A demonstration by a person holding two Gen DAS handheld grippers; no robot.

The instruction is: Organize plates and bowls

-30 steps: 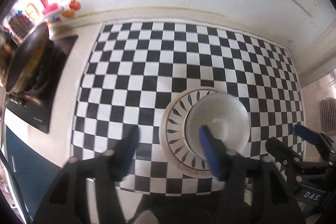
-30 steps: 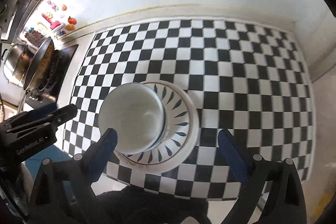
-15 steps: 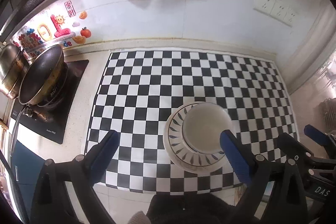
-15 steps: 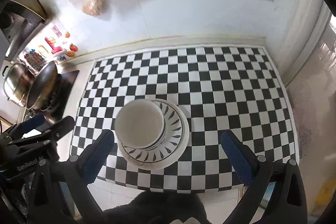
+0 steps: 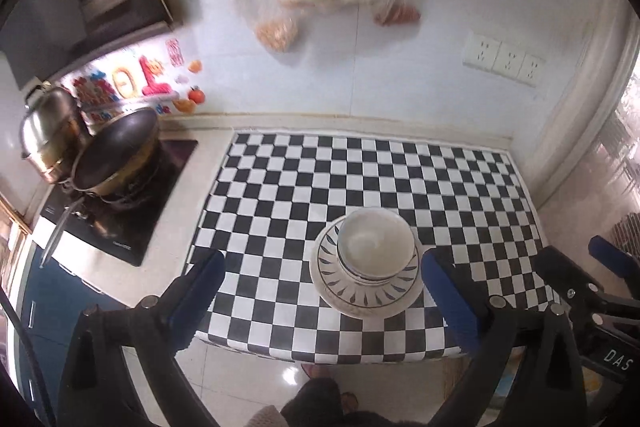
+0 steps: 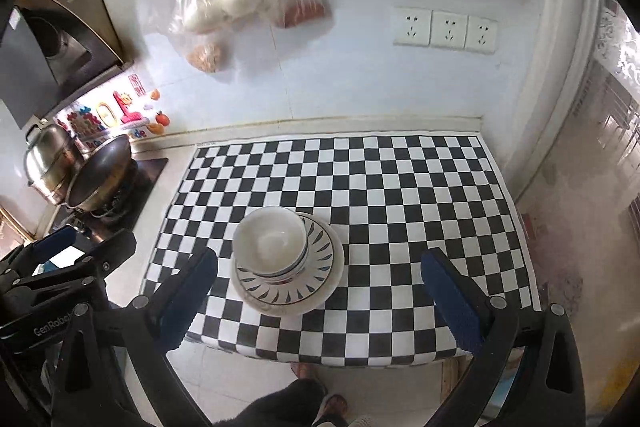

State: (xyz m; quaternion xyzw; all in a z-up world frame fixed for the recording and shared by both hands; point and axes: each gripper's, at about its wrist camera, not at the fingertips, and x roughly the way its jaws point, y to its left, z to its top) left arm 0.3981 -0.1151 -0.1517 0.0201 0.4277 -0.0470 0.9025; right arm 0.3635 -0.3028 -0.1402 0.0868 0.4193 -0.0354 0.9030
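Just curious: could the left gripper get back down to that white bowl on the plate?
Probably yes. The left gripper is open and empty above the bowl on the plate; nothing lies between.

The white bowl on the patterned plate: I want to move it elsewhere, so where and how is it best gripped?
Probably by the rim of the white bowl, one finger inside and one outside, coming from above on the near side. It sits upright and open, apparently nested in another bowl on the patterned plate, so its lower wall is hidden. The right gripper is open and nearby.
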